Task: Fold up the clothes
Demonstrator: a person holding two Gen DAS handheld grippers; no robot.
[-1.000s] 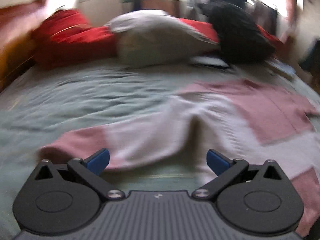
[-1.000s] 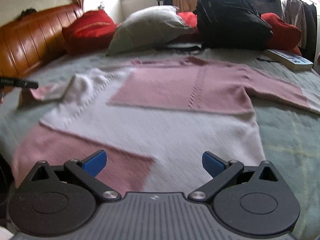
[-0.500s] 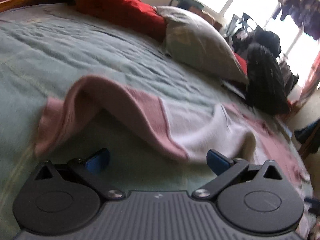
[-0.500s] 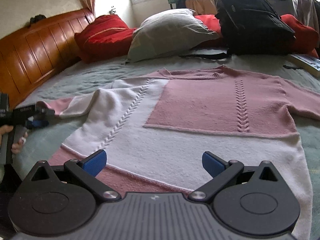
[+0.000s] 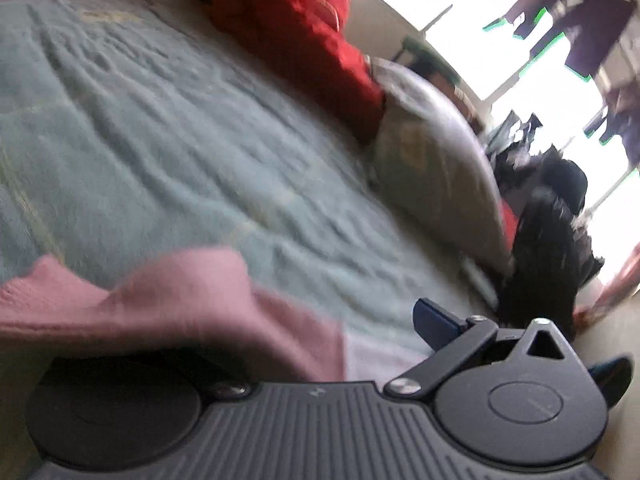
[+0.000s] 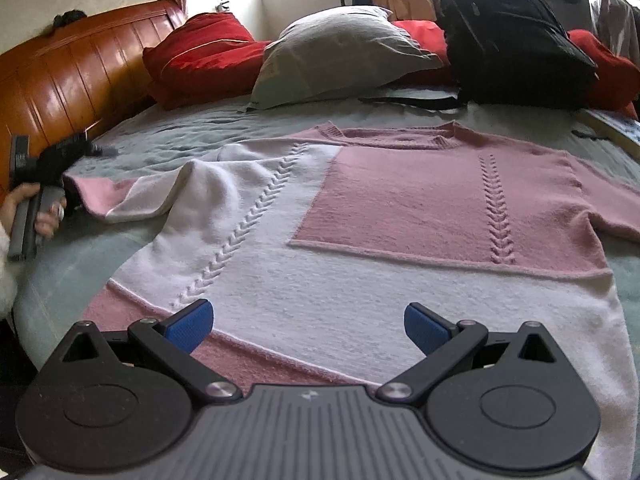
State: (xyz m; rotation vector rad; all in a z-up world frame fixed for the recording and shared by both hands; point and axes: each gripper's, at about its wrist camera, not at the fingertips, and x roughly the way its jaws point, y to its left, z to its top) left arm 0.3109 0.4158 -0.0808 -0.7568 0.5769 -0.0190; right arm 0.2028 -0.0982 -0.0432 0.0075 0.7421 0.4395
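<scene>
A pink and white knitted sweater (image 6: 400, 208) lies flat, front up, on the grey-green bedspread (image 6: 168, 136), with its neck toward the pillows. Its left sleeve (image 6: 132, 196) runs out to the left and ends in a pink cuff (image 5: 168, 300). My left gripper (image 5: 312, 320) is at that cuff with its jaws wide. The cuff is draped over its left finger and hides it; only the right blue pad (image 5: 436, 322) shows. In the right wrist view a hand (image 6: 24, 208) holds that gripper at the far left. My right gripper (image 6: 308, 320) stands open just above the sweater's hem.
At the head of the bed are red cushions (image 6: 200, 52), a grey pillow (image 6: 340, 52) and a black backpack (image 6: 512, 40). A wooden headboard (image 6: 60, 80) runs along the left. A book (image 6: 616, 128) lies at the right edge. Bare bedspread lies left of the sleeve.
My left gripper swung left and closed in on the sleeve cuff, which now covers its left finger. My right gripper has hardly moved over the hem.
</scene>
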